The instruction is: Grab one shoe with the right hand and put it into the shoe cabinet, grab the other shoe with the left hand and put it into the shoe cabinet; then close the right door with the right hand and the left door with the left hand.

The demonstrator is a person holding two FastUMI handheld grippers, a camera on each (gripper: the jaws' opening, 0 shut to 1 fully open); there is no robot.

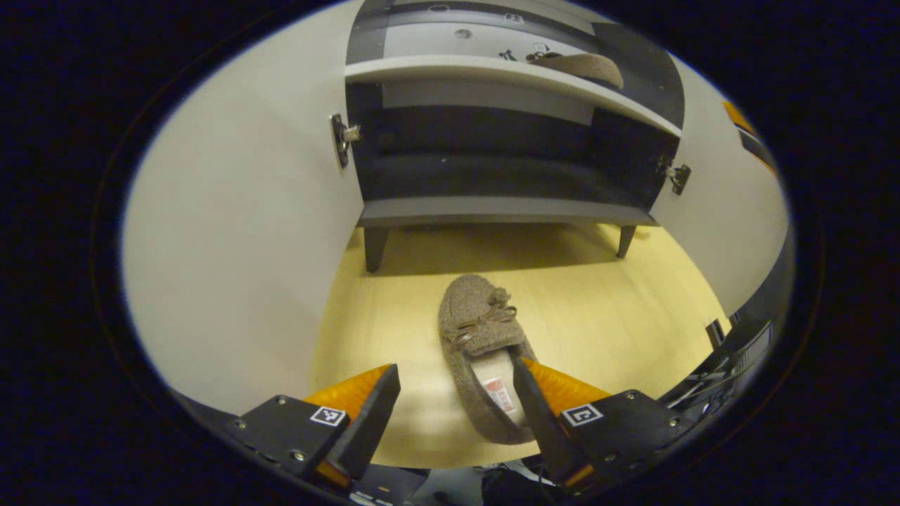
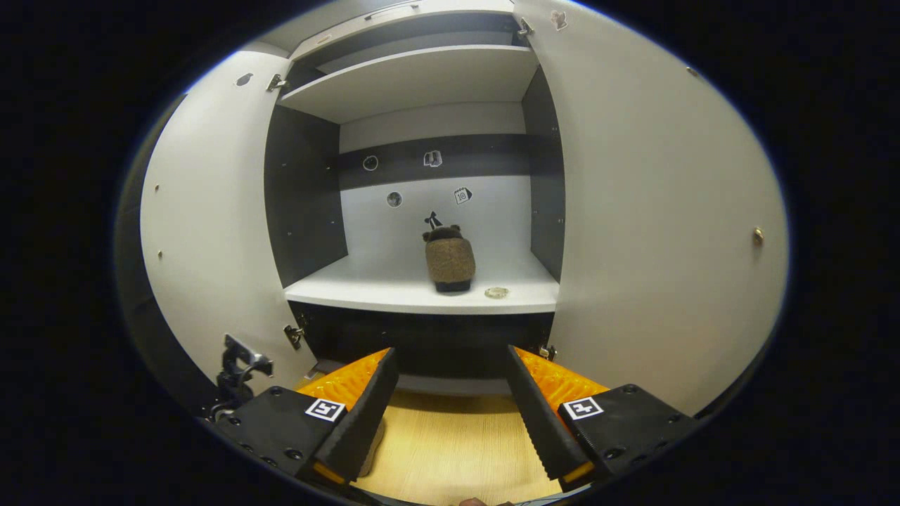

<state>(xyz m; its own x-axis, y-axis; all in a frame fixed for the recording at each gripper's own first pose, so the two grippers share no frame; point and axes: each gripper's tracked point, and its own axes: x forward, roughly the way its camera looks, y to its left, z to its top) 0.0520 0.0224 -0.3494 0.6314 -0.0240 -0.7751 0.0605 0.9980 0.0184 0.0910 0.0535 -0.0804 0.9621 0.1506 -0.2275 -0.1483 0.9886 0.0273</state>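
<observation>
Left gripper view: the left gripper (image 1: 455, 400) hangs wide open and empty over the floor shoe (image 1: 481, 351), off-centre, so closing could nudge it. Right gripper (image 2: 450, 393), open and empty, faces the shelved shoe (image 2: 450, 261).

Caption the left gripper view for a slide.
Open left gripper poised over a shoe on the floor, facing the open cabinet.

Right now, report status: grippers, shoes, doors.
Left gripper open over second shoe on floor. Right gripper open, empty, facing cabinet. First shoe on shelf. Both doors open, left door, right door.
</observation>
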